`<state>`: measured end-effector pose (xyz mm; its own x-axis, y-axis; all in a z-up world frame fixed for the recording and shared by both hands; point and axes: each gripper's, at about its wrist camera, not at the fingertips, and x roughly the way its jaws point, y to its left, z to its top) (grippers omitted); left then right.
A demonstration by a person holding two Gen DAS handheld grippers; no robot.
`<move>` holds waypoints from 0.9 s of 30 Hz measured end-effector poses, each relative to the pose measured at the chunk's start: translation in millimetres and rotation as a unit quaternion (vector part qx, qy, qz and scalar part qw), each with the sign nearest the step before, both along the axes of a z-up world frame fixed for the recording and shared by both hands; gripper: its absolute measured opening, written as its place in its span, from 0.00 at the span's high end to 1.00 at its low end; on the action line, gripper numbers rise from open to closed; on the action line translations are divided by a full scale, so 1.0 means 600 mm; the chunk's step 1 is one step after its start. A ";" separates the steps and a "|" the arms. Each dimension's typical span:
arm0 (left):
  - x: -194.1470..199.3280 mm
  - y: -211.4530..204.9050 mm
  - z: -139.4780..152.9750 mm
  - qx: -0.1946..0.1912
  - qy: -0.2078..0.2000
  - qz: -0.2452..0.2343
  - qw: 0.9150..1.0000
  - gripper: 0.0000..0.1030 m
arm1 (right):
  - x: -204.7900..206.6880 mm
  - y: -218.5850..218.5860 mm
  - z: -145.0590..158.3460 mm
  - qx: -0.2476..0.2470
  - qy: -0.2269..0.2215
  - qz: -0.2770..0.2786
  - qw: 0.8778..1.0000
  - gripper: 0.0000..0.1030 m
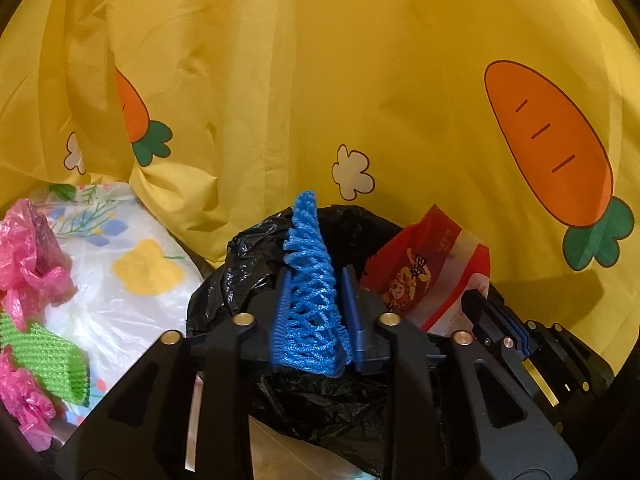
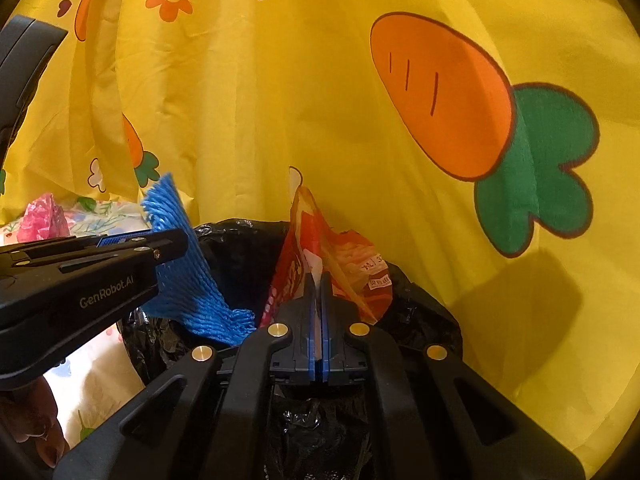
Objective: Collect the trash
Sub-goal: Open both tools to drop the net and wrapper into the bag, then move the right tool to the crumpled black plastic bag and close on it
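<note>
My left gripper (image 1: 316, 280) is shut on a blue foam net sleeve (image 1: 310, 280) and holds it over the black bin bag (image 1: 248, 256). The sleeve also shows in the right wrist view (image 2: 188, 280), with the left gripper (image 2: 160, 246) around it. My right gripper (image 2: 319, 280) is shut on a red snack wrapper (image 2: 312, 240) above the same black bag (image 2: 236, 248). The wrapper also shows in the left wrist view (image 1: 424, 264), with the right gripper (image 1: 480, 304) below it.
A yellow cloth with carrots (image 1: 360, 80) hangs close behind the bag. At left, a white flowered sheet (image 1: 132, 280) carries pink plastic bags (image 1: 28, 252) and a green foam net (image 1: 48, 356). The pink plastic also shows in the right wrist view (image 2: 40, 220).
</note>
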<state>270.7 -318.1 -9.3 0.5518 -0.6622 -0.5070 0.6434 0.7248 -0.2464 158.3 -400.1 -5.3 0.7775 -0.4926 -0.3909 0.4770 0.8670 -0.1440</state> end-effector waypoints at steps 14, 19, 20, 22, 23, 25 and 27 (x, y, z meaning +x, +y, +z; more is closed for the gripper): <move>-0.014 0.089 0.028 -0.046 -0.020 0.070 0.996 0.09 | -0.032 0.020 0.009 -0.008 -0.030 0.007 0.999 0.36; -0.037 0.142 0.044 -0.037 -0.040 0.116 0.992 0.09 | -0.060 0.033 0.019 0.002 -0.043 0.010 0.999 0.21; -0.044 0.155 0.049 -0.037 -0.043 0.125 0.990 0.09 | -0.063 0.036 0.021 0.005 -0.045 0.011 0.999 0.19; -0.059 0.179 0.057 -0.034 -0.051 0.148 0.987 0.08 | -0.072 0.041 0.026 0.019 -0.049 0.020 0.998 0.16; -0.067 0.192 0.060 -0.032 -0.055 0.156 0.986 0.08 | -0.079 0.045 0.027 0.028 -0.051 0.025 0.998 0.16; -0.084 0.215 0.067 -0.027 -0.062 0.172 0.983 0.08 | -0.091 0.055 0.029 0.041 -0.051 0.038 0.997 0.15; -0.102 0.239 0.073 -0.024 -0.072 0.187 0.979 0.08 | -0.102 0.065 0.029 0.054 -0.052 0.050 0.996 0.14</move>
